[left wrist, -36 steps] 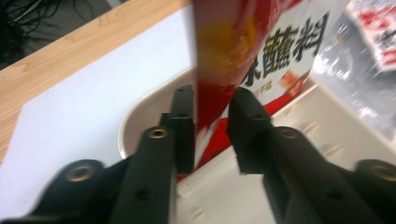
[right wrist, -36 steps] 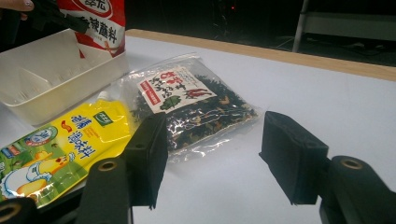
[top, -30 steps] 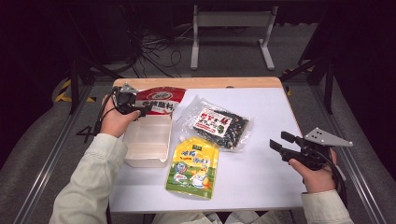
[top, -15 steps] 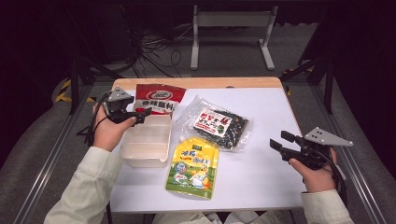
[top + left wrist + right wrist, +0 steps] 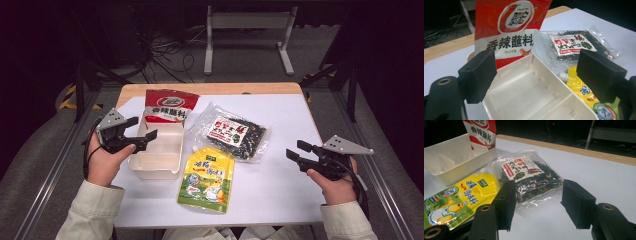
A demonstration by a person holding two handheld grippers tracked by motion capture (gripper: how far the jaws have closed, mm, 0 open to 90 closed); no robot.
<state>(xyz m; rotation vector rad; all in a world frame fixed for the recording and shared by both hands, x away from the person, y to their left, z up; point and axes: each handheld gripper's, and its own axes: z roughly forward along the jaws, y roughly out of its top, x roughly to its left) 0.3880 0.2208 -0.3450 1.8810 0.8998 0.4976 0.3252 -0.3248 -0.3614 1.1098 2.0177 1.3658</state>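
1. We see the left hand-held gripper (image 5: pixel 142 129) at the left edge of the cream box (image 5: pixel 156 161); its jaws have just been opening and stand wide, with nothing between them.
2. The red sauce packet (image 5: pixel 169 107) leans upright in the far end of the box, free of the gripper.
3. The right hand-held gripper (image 5: pixel 295 150) hovers at the right of the tabletop (image 5: pixel 280 185), jaws part open and just closing a little, holding nothing.
4. The seaweed bag (image 5: pixel 232 132) lies mid-table, and the yellow pouch (image 5: pixel 207 175) lies nearer us, just beside the box.
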